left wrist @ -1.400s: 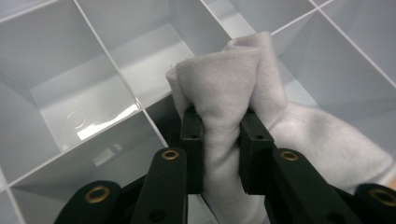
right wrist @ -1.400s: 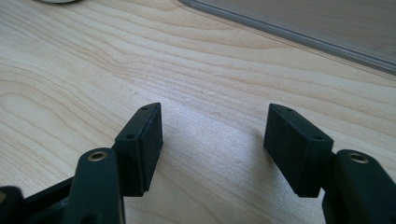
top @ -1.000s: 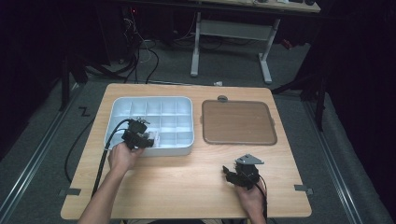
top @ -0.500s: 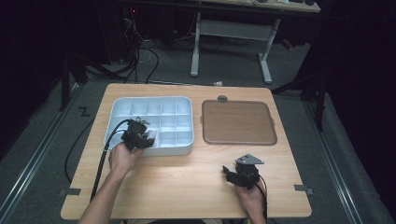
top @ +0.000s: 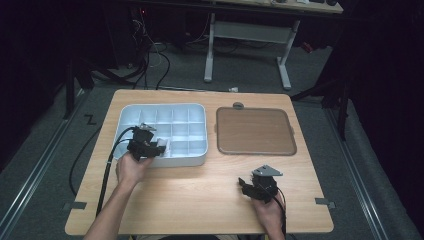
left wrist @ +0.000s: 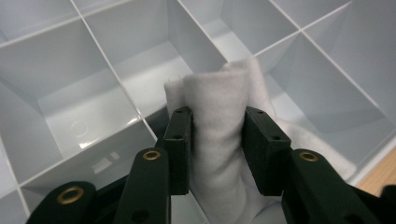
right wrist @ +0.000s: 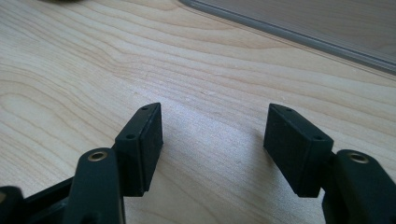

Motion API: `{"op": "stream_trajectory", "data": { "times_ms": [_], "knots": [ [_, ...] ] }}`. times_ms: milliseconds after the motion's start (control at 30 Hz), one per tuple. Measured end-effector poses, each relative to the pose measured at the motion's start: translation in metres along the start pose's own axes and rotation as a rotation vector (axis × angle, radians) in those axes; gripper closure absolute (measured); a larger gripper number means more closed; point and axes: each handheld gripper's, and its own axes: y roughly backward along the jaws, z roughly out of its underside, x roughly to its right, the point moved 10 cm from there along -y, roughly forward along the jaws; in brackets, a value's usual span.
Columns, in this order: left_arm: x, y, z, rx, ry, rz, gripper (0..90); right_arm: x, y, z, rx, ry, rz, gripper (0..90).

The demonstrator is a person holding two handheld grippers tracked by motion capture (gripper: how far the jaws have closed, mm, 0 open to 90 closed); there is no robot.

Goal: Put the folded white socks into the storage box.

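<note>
A rolled white cloth (left wrist: 217,102) stands in a front compartment of the pale blue divided tray (left wrist: 116,88). My left gripper (left wrist: 218,116) has the roll between its pads, which still lie against both sides of it; the jaws have just been opening. In the high view the left gripper (top: 160,147) hovers over the tray's (top: 165,112) front edge, and the cloth (top: 166,146) shows at its tip. My right gripper (right wrist: 215,126) is open with nothing between its jaws, low over the bare wooden table. In the high view the right gripper (top: 246,184) is at the front right.
A brown flat tray (top: 255,131) lies right of the divided tray, and its grey edge (right wrist: 303,18) shows beyond the right jaws. The left gripper's cable (top: 107,165) trails off the table's left side. The other compartments hold nothing.
</note>
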Motion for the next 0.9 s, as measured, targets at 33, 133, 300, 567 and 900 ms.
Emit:
{"op": "stream_trajectory", "data": {
  "times_ms": [33, 133, 300, 567, 900],
  "knots": [
    [0.001, 0.001, -0.002, 0.010, 0.004, 0.003, 63.5, 0.000, 0.000, 0.000, 0.000, 0.001, 0.000, 37.8],
    [0.005, 0.001, -0.008, 0.035, -0.010, 0.007, 63.8, 0.000, 0.000, 0.000, 0.000, 0.001, 0.000, 37.8],
    [0.007, -0.001, -0.015, 0.061, -0.010, 0.003, 71.6, 0.000, 0.000, 0.000, 0.001, 0.002, 0.000, 37.8],
    [-0.001, -0.012, 0.001, 0.000, -0.042, -0.037, 82.3, 0.000, 0.000, 0.000, -0.001, -0.001, 0.000, 37.8],
    [-0.007, -0.019, 0.006, -0.040, -0.038, -0.064, 82.4, 0.000, 0.000, 0.000, 0.000, -0.001, -0.001, 37.7]
  ]
}}
